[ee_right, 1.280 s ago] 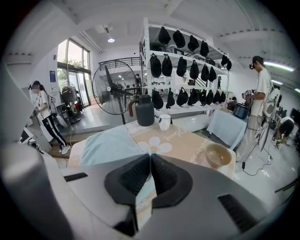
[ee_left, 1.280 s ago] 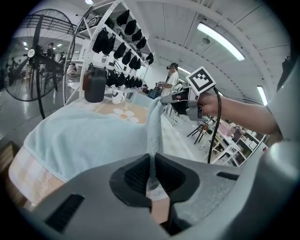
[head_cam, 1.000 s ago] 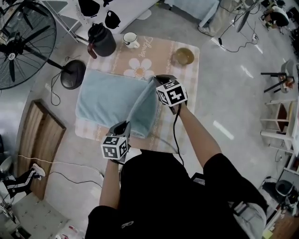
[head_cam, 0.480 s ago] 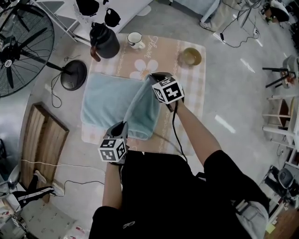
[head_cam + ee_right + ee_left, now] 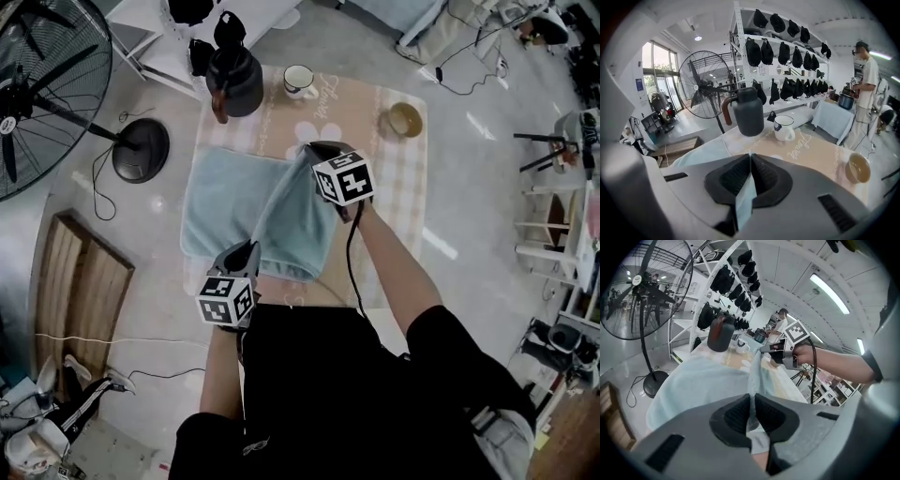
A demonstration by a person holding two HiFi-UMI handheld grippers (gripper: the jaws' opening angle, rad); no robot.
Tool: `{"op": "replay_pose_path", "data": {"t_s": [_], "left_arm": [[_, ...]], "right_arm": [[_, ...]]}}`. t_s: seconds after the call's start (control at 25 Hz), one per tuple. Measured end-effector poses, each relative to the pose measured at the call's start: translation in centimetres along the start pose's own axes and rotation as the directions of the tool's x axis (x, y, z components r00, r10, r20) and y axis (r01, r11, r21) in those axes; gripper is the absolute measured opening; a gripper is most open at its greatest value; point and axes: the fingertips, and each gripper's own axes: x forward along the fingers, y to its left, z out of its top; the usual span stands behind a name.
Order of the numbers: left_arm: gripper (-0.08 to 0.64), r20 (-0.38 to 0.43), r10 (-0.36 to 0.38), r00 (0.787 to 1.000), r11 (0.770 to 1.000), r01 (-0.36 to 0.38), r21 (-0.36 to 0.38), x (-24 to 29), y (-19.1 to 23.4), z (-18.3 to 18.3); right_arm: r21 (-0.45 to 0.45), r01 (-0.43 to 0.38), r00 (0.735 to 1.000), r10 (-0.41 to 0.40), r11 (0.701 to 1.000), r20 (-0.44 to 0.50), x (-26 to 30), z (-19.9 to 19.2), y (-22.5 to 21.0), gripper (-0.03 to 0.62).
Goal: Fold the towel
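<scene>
Looking down from the head view, the pale blue towel (image 5: pixel 234 202) lies on the left part of a small table (image 5: pixel 398 202) covered with a peach checked cloth. My left gripper (image 5: pixel 246 253) is at the table's near edge and my right gripper (image 5: pixel 314 150) is farther up, near the middle of the cloth. Each is pinched on one end of the towel's right-hand edge, so that edge stands up as a taut ridge between them while the rest of the towel rests flat. Beyond the towel stand a dark jug (image 5: pixel 234 80), a white mug (image 5: pixel 300 80) and a small bowl (image 5: pixel 405 119). A big floor fan (image 5: pixel 42 84) stands off to the left, and a wooden board (image 5: pixel 80 281) lies on the floor.

In the left gripper view, my jaws are closed together on a thin fold of the towel (image 5: pixel 693 380), which runs away from them in a raised line to my right gripper (image 5: pixel 774 350). The jug (image 5: pixel 720 333) stands behind it, beside a rack (image 5: pixel 722 268) hung with black caps (image 5: pixel 724 280).

In the right gripper view, my jaws are clamped on the towel's edge, and a strip of it (image 5: pixel 745 197) hangs down between the pads. Ahead are the jug (image 5: pixel 747 112), mug (image 5: pixel 784 128) and bowl (image 5: pixel 859 168). Behind them are the fan (image 5: pixel 705 84) and a person (image 5: pixel 865 89) standing at the right.
</scene>
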Motion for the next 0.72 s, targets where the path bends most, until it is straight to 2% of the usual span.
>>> {"op": "replay_pose_path", "data": {"t_s": [0.36, 0.72], "left_arm": [[0.032, -0.016, -0.056, 0.998, 0.998, 0.056, -0.01, -1.3, 5.9, 0.9], [0.032, -0.018, -0.101, 0.995, 0.995, 0.1, -0.029, -3.0, 9.7, 1.8]], "right_arm": [[0.011, 0.054, 0.998, -0.054, 0.998, -0.012, 3.7, 2.4, 3.3, 0.014], [-0.028, 0.07, 0.997, -0.071, 0.997, -0.034, 6.3, 5.1, 6.4, 0.014]]}}
